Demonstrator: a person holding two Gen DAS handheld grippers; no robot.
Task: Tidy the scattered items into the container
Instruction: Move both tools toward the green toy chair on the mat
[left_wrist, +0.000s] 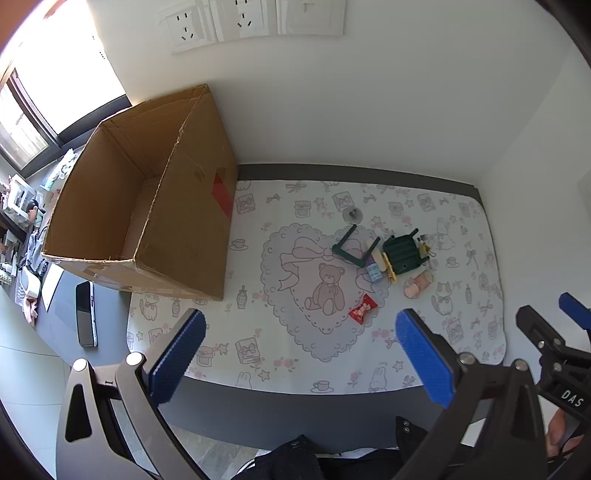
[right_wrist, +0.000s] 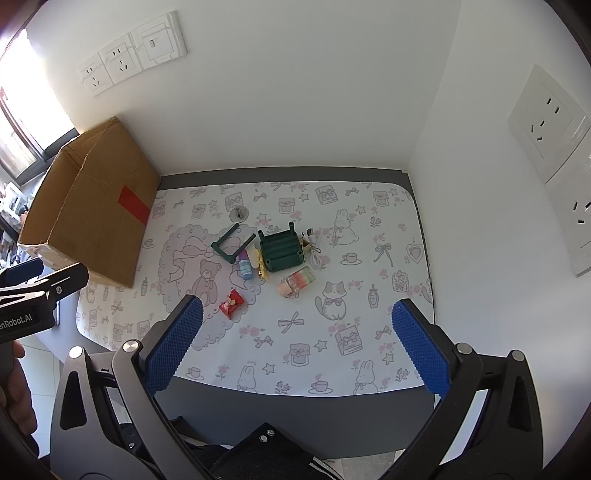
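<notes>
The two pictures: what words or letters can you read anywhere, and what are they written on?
"DAS" stands in white on the black body of the right hand-held gripper, seen from the left wrist.
"enRobot.AI" stands in white on the black body of the left hand-held gripper, seen from the right wrist; its start is cut off by the picture's edge.
The small red candy wrapper has a print too small to read.
The brown cardboard box shows no words.
</notes>
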